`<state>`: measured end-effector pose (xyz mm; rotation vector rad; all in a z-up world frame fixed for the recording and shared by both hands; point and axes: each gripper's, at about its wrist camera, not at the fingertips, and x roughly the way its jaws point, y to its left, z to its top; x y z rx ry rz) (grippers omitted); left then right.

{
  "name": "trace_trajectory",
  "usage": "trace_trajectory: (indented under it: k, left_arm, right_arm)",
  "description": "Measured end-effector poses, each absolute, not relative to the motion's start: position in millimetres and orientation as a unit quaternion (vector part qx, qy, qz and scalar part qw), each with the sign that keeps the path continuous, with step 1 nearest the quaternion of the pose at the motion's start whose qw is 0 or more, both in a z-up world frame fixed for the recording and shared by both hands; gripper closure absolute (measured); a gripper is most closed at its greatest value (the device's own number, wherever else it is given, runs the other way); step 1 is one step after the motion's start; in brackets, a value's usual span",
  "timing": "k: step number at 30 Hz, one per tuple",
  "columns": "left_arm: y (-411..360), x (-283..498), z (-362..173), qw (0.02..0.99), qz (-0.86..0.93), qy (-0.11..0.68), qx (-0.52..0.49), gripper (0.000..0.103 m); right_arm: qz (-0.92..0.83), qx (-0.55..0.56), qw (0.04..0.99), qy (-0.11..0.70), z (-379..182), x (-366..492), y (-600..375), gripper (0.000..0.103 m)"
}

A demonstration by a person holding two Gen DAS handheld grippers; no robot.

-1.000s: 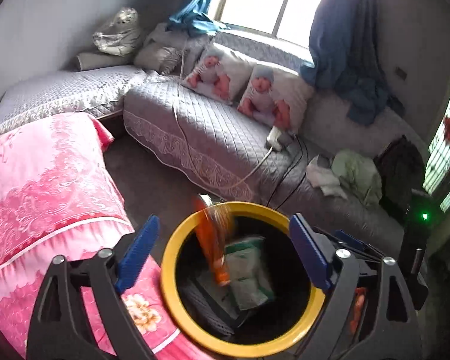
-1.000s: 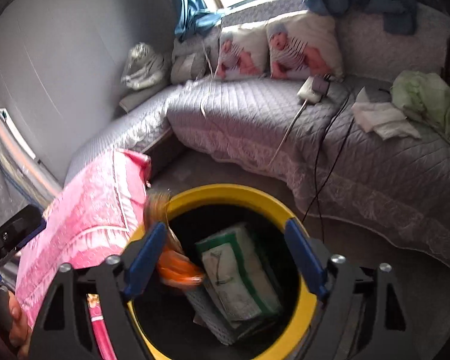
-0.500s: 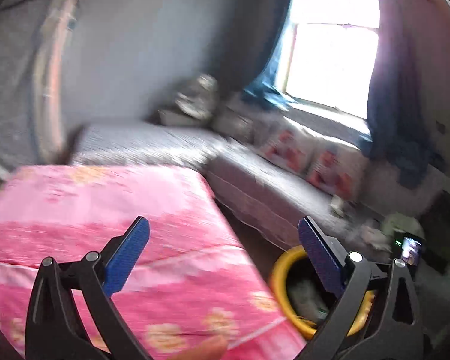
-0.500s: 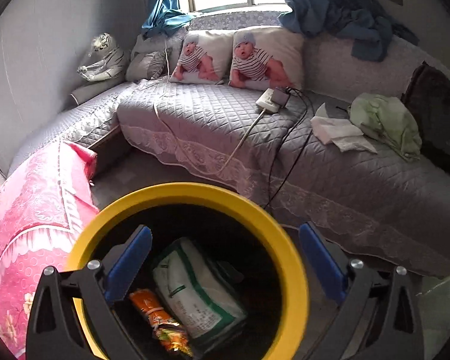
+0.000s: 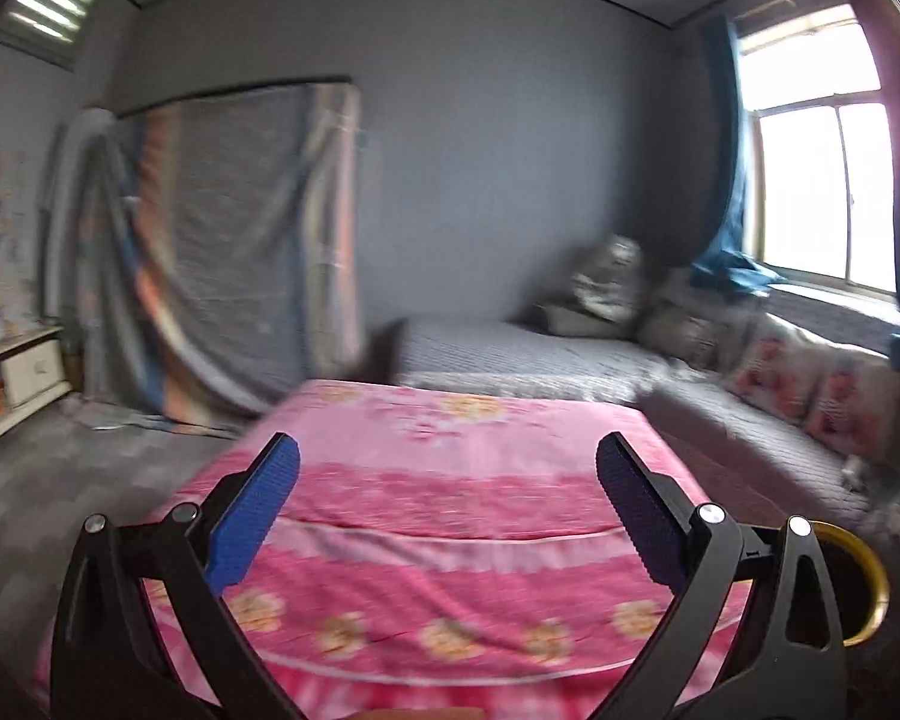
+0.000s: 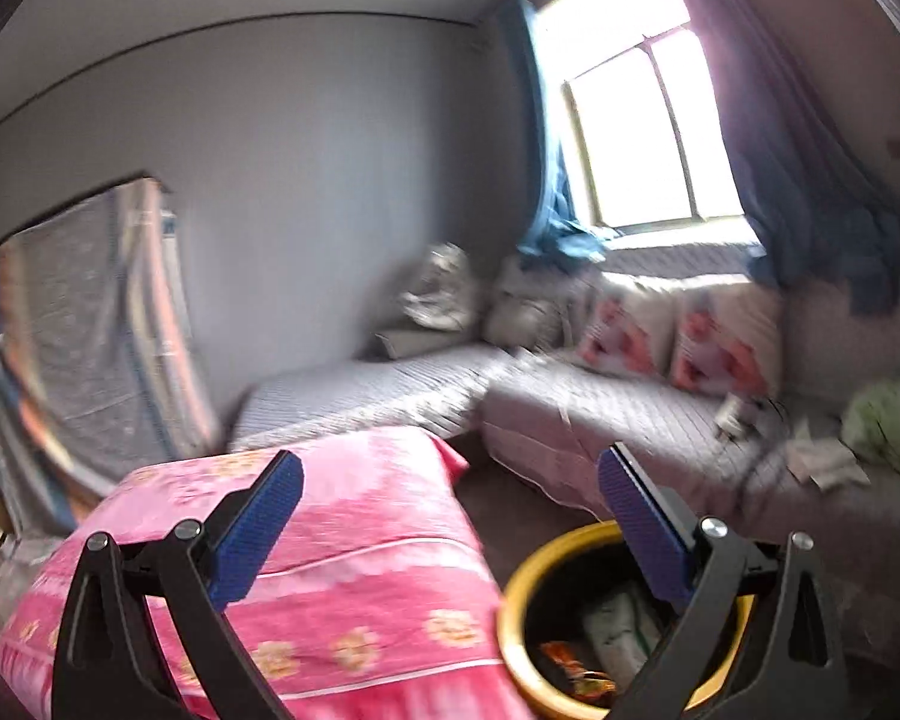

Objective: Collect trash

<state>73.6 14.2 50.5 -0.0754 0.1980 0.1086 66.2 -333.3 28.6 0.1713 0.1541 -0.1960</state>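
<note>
The left gripper (image 5: 447, 507) fills the lower part of its view with its jaws spread wide and nothing between the blue pads (image 5: 252, 513). Behind it, across the centre of the frame, lies a pink flowered bedspread (image 5: 450, 480). At the lower right edge of that view only a curved piece of the yellow-rimmed bin (image 5: 870, 582) shows, half hidden behind the gripper's black frame.

The right gripper (image 6: 450, 516) is likewise released, jaws wide apart and empty. In its view the yellow-rimmed bin (image 6: 513, 612) sits at the lower centre-right, just beside the corner of the pink flowered bedspread (image 6: 330, 540), which takes up the lower left. Inside the bin lie an orange wrapper (image 6: 573, 669) toward the bottom and a white and green packet (image 6: 615, 621) just right of it, partly covered by the gripper's right finger.

A grey quilted sofa (image 6: 600, 414) runs across the middle right of the frame, with two baby-print cushions (image 6: 678, 336) against its back under the bright window (image 6: 642, 138) in the upper right. Both views are blurred
</note>
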Motion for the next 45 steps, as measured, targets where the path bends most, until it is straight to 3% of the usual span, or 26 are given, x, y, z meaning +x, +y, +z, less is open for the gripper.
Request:
trace_trajectory:
  k: [14,45]
  left_arm:
    - [42.2,19.9,11.1,0.985,0.103,0.120,-0.062,0.008]
    - [23.6,28.2,-3.0,0.986,0.067,0.141,-0.062,0.008]
  right_arm:
    - [-0.054,0.023,0.993,0.101,-17.2,39.0,-255.5,0.008]
    - [-0.048,0.042,0.987,0.144,-42.4,55.8,-254.1,0.008]
